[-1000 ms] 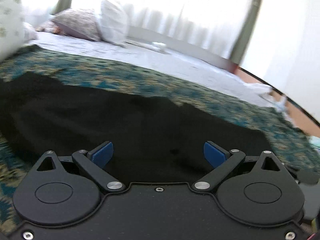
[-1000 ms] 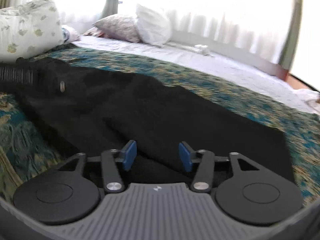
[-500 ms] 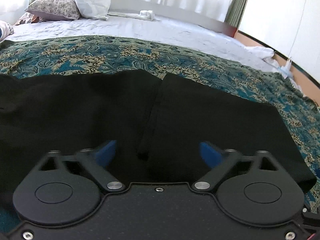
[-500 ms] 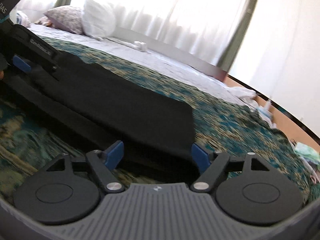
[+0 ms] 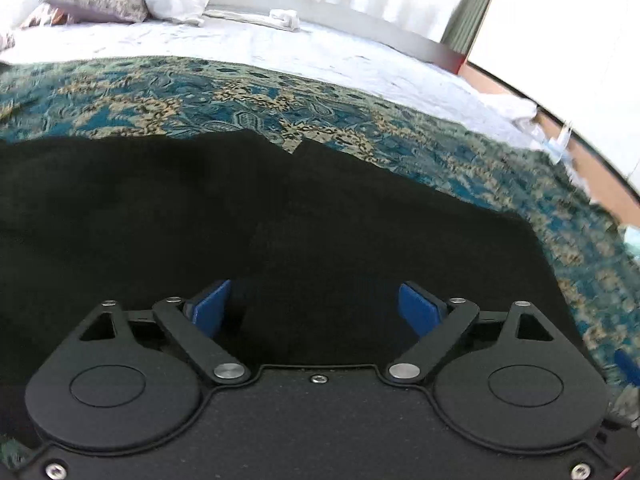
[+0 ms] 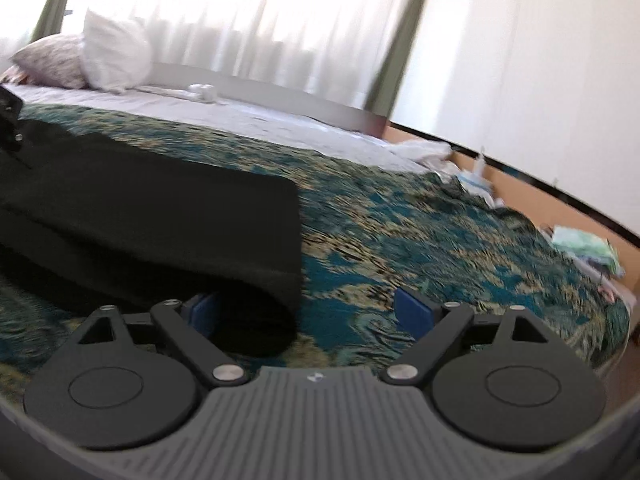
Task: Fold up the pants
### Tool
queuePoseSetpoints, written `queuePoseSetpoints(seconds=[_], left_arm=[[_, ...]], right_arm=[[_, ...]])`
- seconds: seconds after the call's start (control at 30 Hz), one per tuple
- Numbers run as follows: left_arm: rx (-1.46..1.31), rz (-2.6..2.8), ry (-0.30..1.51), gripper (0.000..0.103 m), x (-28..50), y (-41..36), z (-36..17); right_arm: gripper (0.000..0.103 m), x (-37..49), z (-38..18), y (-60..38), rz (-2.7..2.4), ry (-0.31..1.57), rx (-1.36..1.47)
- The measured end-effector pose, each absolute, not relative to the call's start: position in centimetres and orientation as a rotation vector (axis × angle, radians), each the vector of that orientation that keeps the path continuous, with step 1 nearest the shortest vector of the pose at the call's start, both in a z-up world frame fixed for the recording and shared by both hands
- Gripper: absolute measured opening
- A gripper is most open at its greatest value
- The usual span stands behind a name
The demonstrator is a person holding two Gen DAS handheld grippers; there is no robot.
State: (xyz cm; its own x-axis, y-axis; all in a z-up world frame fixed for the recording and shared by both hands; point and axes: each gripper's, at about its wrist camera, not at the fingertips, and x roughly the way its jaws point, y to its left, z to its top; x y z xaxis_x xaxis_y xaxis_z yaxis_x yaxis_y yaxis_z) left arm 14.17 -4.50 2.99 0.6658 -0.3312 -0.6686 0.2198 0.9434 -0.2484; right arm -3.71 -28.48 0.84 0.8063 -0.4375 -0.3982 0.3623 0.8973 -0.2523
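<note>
Both grippers' jaws just widened, black pants (image 5: 280, 216) flat, unheld

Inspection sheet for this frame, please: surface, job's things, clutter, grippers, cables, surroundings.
Surface: bed with patterned bedspread over a white sheet.
Job's things: black pants lying flat, leg end in the right view.
Clutter: pillows, small white bundle.
Grippers: left gripper and right gripper open, jaws just widened; neither grips the cloth.
Cables: nothing seen.
Surroundings: curtains, white wall, items on floor.
</note>
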Motion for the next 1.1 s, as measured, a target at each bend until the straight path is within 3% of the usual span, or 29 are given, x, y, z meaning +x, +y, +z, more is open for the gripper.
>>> queuePoseSetpoints(seconds=[0.03,0.07,0.13,0.23,0.27,0.33,0.43,0.57,0.8,1.1], left_arm=[[-0.125,-0.292,0.78,0.076,14.1,-4.9,3.0],[-0.101,-0.272,0.777,0.055,13.9,-5.3,3.1],[-0.053,-0.244,0.777,0.032,13.6,-5.6,3.4],[-0.106,-0.279,0.805,0.034,13.2,-5.4,3.6],[-0.128,-0.292,0.811,0.044,13.2,-5.2,3.5],[-0.167,-0.305,0.813,0.049,13.4,-5.1,3.2],[-0.118,-0.244,0.799,0.018,13.2,-5.8,3.6],[-0.068,-0.202,0.69,0.014,10.8,-6.1,5.4],[0.001,-0.185,0.651,0.015,6.7,-4.2,6.0],[0.024,-0.159,0.698,0.032,6.1,-3.2,3.8]], right_arm=[[0.096,-3.8,0.8,-28.9,-0.428,0.461,-0.144],[0.096,-3.9,0.7,-29.3,-0.423,0.458,-0.12],[0.096,-4.1,0.5,-29.8,-0.418,0.45,-0.09],[0.096,-4.3,0.2,-30.0,-0.415,0.437,-0.075],[0.096,-4.3,0.2,-30.0,-0.415,0.436,-0.071],[0.096,-4.3,0.2,-30.1,-0.415,0.433,-0.064],[0.096,-4.4,0.2,-30.0,-0.415,0.428,-0.066],[0.096,-4.6,0.1,-30.1,-0.44,0.416,-0.088],[0.096,-4.9,0.4,-31.4,-0.429,0.428,-0.048],[0.097,-4.8,0.5,-31.2,-0.434,0.433,-0.086]])
